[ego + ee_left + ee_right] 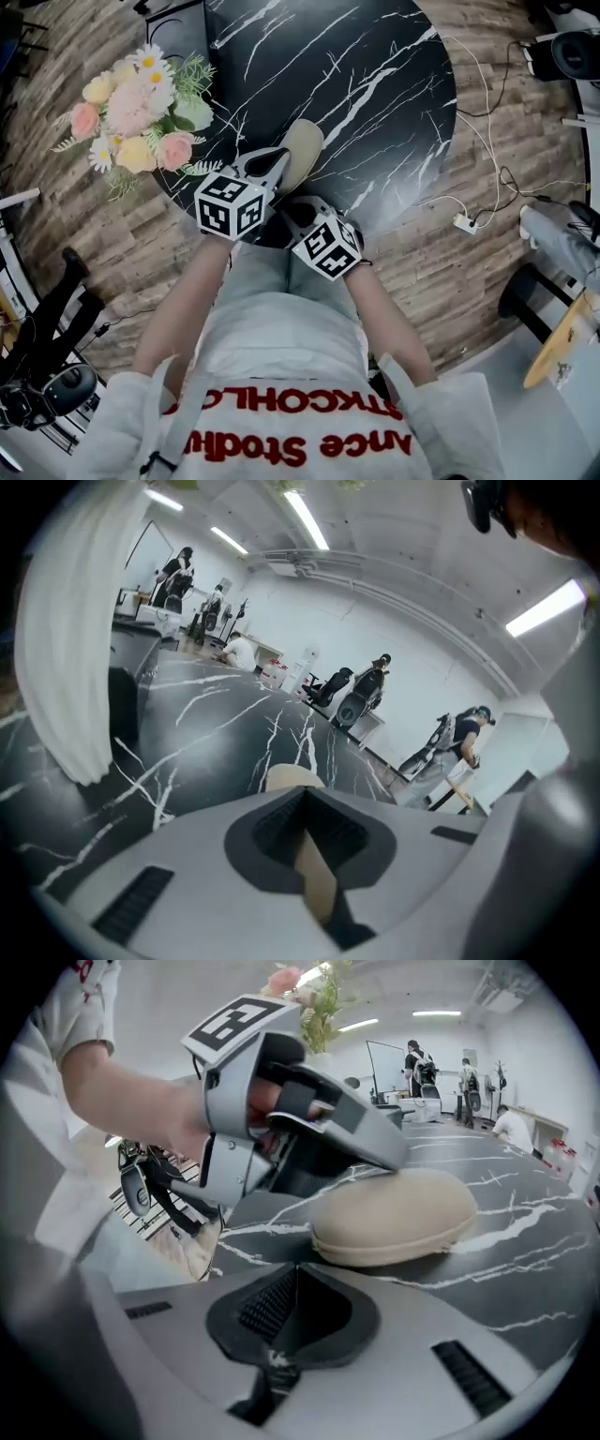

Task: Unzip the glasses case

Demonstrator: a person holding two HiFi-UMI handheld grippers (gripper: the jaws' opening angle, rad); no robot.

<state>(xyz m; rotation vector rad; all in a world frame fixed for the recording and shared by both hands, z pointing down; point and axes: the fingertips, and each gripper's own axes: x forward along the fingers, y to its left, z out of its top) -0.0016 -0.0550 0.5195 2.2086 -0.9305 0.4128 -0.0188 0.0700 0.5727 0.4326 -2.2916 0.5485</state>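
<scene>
A beige oval glasses case [302, 148] lies near the front edge of the round black marble table [375, 84]. My left gripper [280, 166] is shut on the case's near end. In the left gripper view a beige strip of the case [315, 878] sits pinched between the jaws, and the rest of the case [291, 778] shows beyond them. My right gripper [298, 209] sits just behind it at the table's rim. In the right gripper view the right gripper [292, 1274] is shut, and the case [394, 1215] lies a little ahead of the tips, apart from them. The left gripper [370, 1152] lies over the case's left end.
A bouquet of pale flowers [141, 108] stands at the table's left edge. White cables and a power strip [466, 223] lie on the wooden floor to the right. A chair [47, 309] stands at the left. A white curved thing [70, 649] looms close at the left gripper's left.
</scene>
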